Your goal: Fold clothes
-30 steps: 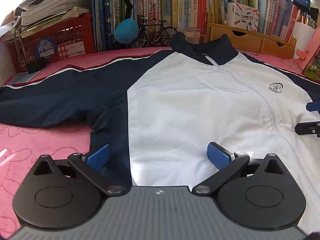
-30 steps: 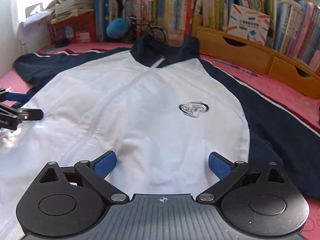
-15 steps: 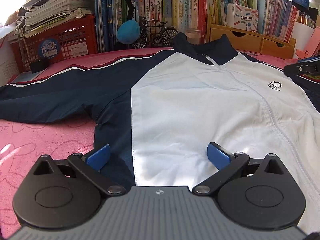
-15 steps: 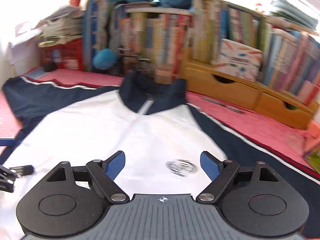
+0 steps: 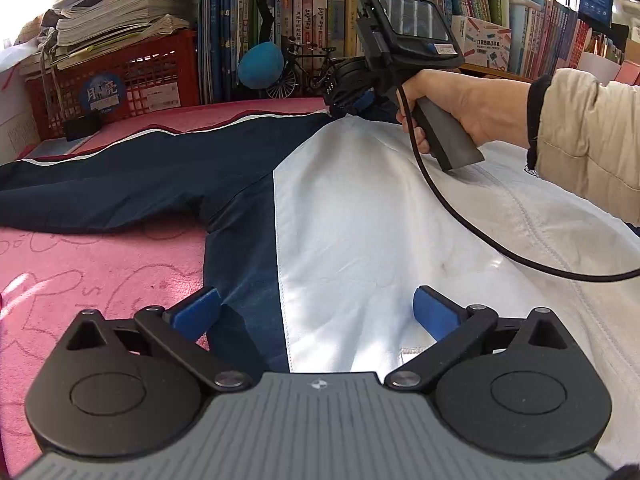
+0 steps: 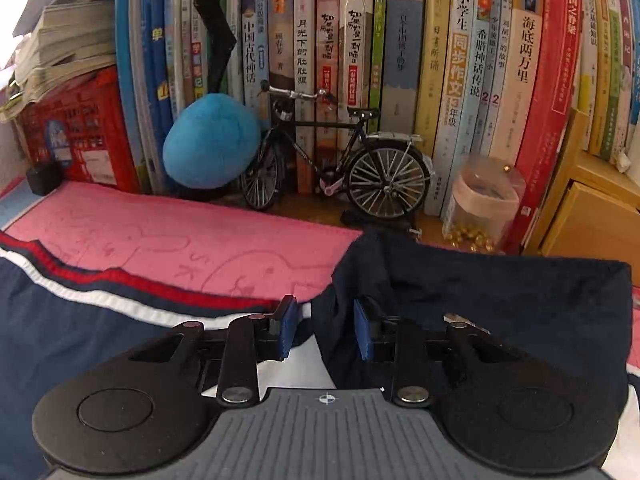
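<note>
As the jacket (image 5: 360,208) lies flat mid-frame on the pink counter (image 5: 80,272), we judge it light, limp and slippery. Left hand-held gripper (image 5: 316,308) spread wide at the hem; right hand-held gripper (image 6: 322,330) narrowed astride the collar (image 6: 460,292), a sound hold.

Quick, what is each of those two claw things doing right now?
Left gripper: open, holding nothing, over the jacket's hem.
Right gripper: partly closed around the jacket's collar; whether it grips yet cannot be told.

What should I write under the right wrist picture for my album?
The right tool closing around the navy collar of a white-and-navy jacket, facing a toy bicycle and books.
</note>
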